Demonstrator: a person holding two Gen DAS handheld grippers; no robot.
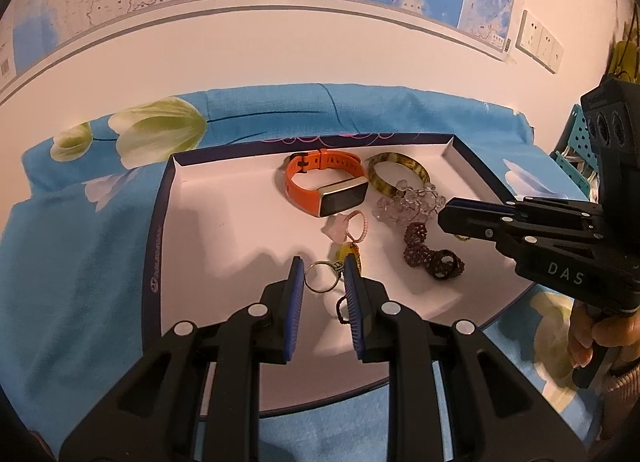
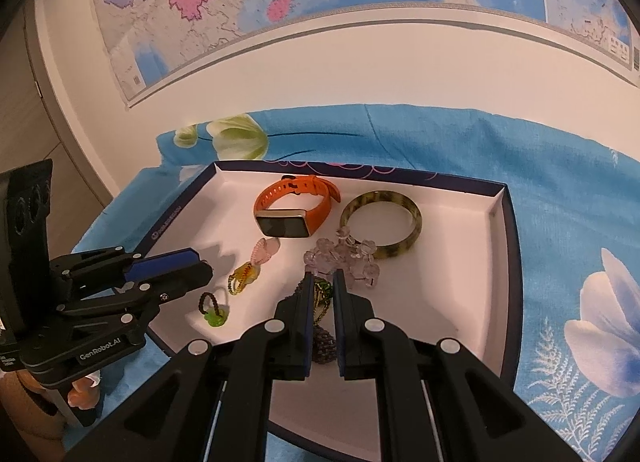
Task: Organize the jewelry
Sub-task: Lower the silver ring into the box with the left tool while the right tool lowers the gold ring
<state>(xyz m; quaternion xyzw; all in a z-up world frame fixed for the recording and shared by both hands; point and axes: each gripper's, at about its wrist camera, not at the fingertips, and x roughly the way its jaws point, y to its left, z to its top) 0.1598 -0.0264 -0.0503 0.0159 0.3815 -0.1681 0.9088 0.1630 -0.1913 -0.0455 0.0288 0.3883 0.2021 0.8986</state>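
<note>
A shallow white box lid point(image 1: 188, 197) point(image 2: 460, 262) holds the jewelry: an orange smart band point(image 1: 324, 181) point(image 2: 294, 207), a mottled green bangle point(image 1: 398, 173) point(image 2: 382, 223), a clear bead bracelet point(image 1: 412, 201) point(image 2: 348, 258), a pink ring point(image 1: 352, 225) point(image 2: 264, 252), a yellow ring point(image 1: 348, 252) point(image 2: 244, 278), dark beaded rings point(image 1: 432, 258). My left gripper point(image 1: 322, 268) point(image 2: 200, 262) is shut on a thin metal ring point(image 1: 322, 277). My right gripper point(image 2: 321, 282) point(image 1: 444, 217) is shut on a small green-gold beaded ring point(image 2: 320, 296).
The lid lies on a blue floral cloth point(image 1: 80, 262) point(image 2: 580, 221). A wall map point(image 2: 320, 1) hangs behind. Wall sockets point(image 1: 540, 41) and a teal perforated rack point(image 1: 580, 137) are at the right. A green bead ring point(image 2: 214, 308) lies near the lid's front left.
</note>
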